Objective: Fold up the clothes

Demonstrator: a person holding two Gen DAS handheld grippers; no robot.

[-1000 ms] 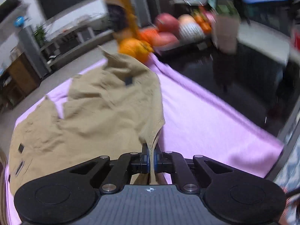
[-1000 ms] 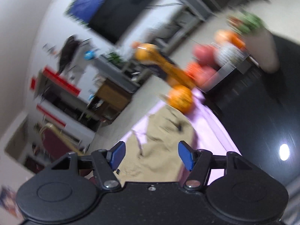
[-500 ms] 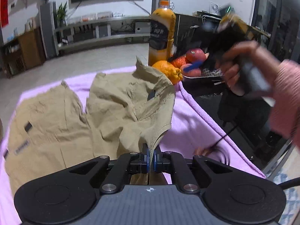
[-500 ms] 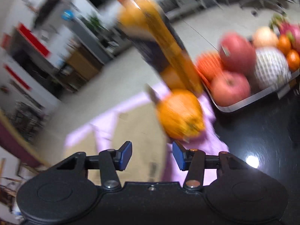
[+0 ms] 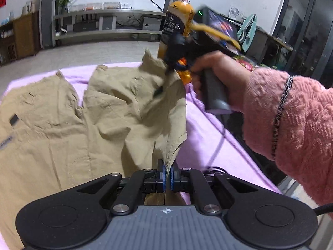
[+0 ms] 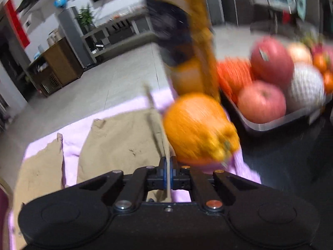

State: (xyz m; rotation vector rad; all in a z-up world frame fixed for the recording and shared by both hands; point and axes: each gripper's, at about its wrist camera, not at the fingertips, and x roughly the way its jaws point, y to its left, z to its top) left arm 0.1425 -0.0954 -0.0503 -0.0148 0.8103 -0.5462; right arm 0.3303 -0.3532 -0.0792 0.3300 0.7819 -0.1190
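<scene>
A pair of tan shorts lies on a lilac cloth, its right edge lifted. My left gripper is shut on the near corner of that edge. My right gripper, held in a hand with a pink sleeve, is shut on the far corner of the same edge. In the right wrist view the right gripper pinches a thin fold of the shorts, with the lilac cloth under them.
An orange and an orange juice bottle stand just past the shorts' far corner. A metal tray of apples and other fruit sits to the right on a dark tabletop.
My right gripper has come down to the shorts' far corner and shut on it; it was open before. My left gripper has kept its hold on the near corner.
</scene>
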